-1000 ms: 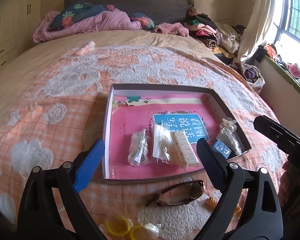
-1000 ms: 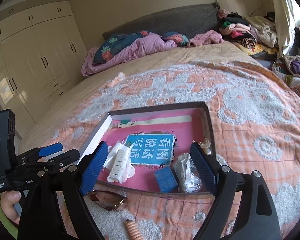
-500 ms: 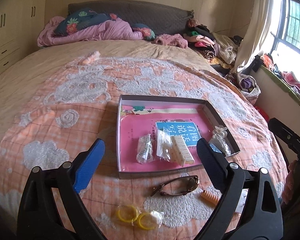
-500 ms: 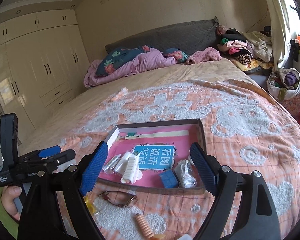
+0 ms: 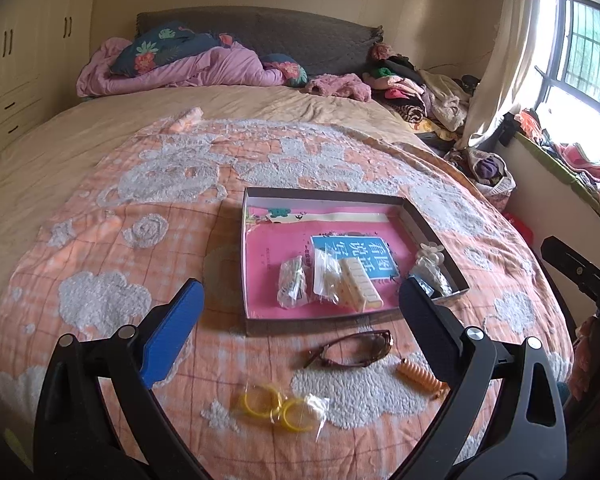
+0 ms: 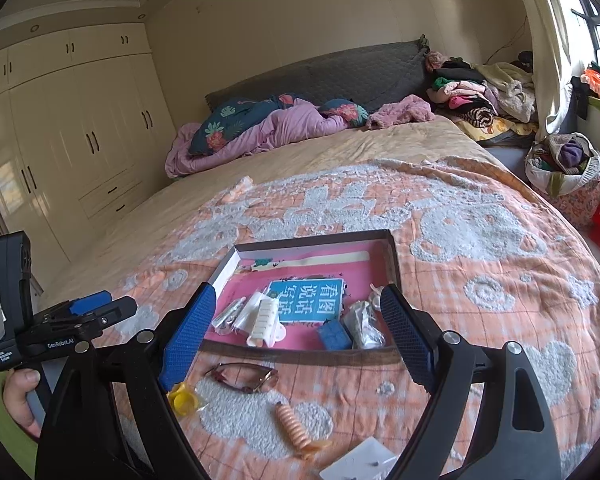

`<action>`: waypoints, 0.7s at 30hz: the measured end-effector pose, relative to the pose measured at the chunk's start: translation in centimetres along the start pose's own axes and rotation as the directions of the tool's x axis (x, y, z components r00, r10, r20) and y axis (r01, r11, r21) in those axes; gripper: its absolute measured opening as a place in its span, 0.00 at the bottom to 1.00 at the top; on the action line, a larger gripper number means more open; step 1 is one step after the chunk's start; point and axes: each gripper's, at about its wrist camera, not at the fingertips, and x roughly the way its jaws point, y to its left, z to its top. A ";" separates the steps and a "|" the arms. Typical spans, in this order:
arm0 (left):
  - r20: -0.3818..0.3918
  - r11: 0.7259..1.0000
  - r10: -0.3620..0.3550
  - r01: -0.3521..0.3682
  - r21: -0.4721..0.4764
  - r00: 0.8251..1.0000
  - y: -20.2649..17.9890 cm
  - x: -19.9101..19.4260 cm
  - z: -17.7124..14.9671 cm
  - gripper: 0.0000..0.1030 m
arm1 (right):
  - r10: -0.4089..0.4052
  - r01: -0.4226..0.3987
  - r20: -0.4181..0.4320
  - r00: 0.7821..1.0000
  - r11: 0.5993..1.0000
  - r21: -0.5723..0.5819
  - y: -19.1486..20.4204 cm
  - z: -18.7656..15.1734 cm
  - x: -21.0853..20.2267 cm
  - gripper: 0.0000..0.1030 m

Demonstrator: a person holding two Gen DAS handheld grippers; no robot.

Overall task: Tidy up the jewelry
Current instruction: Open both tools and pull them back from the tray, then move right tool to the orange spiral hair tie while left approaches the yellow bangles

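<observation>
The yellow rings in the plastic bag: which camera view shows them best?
The left wrist view: the yellow rings lie whole and unblocked on the bedspread. In the right wrist view, the right hand-held gripper hides most of them; only a yellow edge shows.

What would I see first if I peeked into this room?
Probably the shallow box in the middle of the orange blanket, with its bright pink bottom and a blue label with white writing. Small packets and a cream hair clip lie inside it. Just in front of the box, on the blanket, lie brown sunglasses, yellow rings in a clear bag and an orange spiral clip.
</observation>
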 end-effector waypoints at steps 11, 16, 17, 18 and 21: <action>-0.001 1.000 0.001 -0.001 0.019 1.000 0.0 -1.3 -1.4 0.89 | -0.016 0.016 -0.002 1.000 1.000 -0.005 0.5 -1.2 -2.1 0.81; -0.010 1.000 0.000 0.001 0.027 1.000 0.1 -1.8 -2.2 0.89 | -0.017 0.017 -0.006 1.000 1.000 -0.008 0.6 -1.4 -2.7 0.81; -0.013 1.000 0.000 0.000 0.029 1.000 0.1 -1.9 -2.3 0.89 | -0.019 0.019 -0.007 1.000 1.000 -0.009 0.7 -1.5 -2.8 0.81; -0.015 1.000 0.000 0.000 0.031 1.000 0.1 -1.9 -2.5 0.89 | -0.019 0.019 -0.008 1.000 1.000 -0.010 0.8 -1.6 -3.0 0.81; -0.021 0.999 -0.004 0.004 0.038 1.000 0.1 -2.1 -2.9 0.89 | -0.024 0.023 -0.012 1.000 1.000 -0.017 1.0 -1.8 -3.3 0.81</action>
